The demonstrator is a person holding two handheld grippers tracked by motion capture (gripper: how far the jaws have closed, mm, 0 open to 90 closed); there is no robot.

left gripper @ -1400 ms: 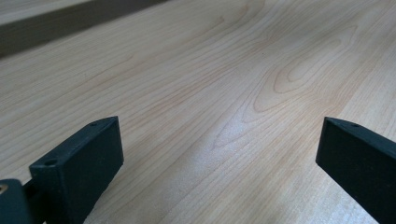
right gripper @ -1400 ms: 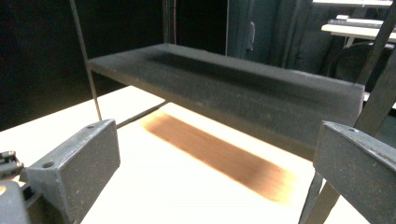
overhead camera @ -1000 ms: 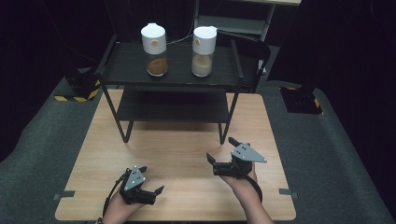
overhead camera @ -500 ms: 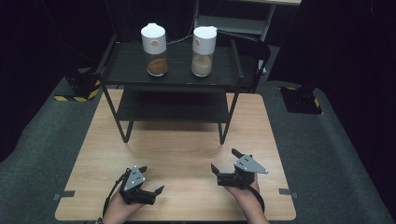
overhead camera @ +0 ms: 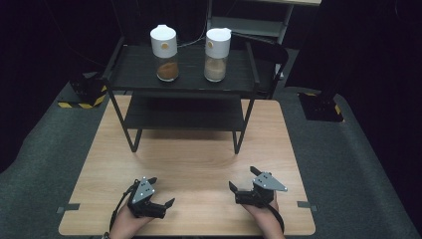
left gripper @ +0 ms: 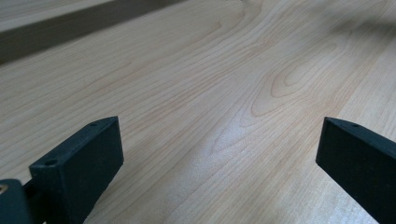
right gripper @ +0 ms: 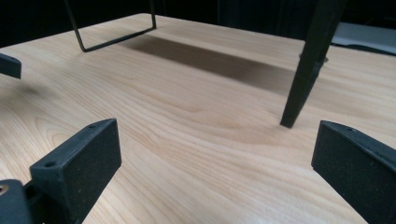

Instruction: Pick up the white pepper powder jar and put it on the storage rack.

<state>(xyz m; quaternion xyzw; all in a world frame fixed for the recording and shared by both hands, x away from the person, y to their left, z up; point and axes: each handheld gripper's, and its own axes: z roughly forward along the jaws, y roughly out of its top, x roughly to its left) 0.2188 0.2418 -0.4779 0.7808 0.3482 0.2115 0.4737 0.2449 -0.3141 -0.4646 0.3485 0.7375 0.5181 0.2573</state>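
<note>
1. While both tools rest low on the near part of the table (overhead camera: 189,159), well apart from the black shelf rack (overhead camera: 181,74), nothing is in hand, so I judge the work is at its very start.
2. Left tool (overhead camera: 160,199): released, jaws spread wide over bare wood in the left gripper view, holding nothing.
3. Right tool (overhead camera: 244,183): likewise released, jaws wide; the right gripper view looks toward a leg of the rack (right gripper: 310,60).
4. On the rack's top shelf stand two white-capped jars, upright and apart: the jar with brown contents (overhead camera: 164,47) toward the rack's left end, the jar with pale contents (overhead camera: 217,48) nearer its right end.
5. Left to do, as I judge it: reach up to the rack, close on a jar, and carry it wherever it belongs. None of that has begun.
</note>
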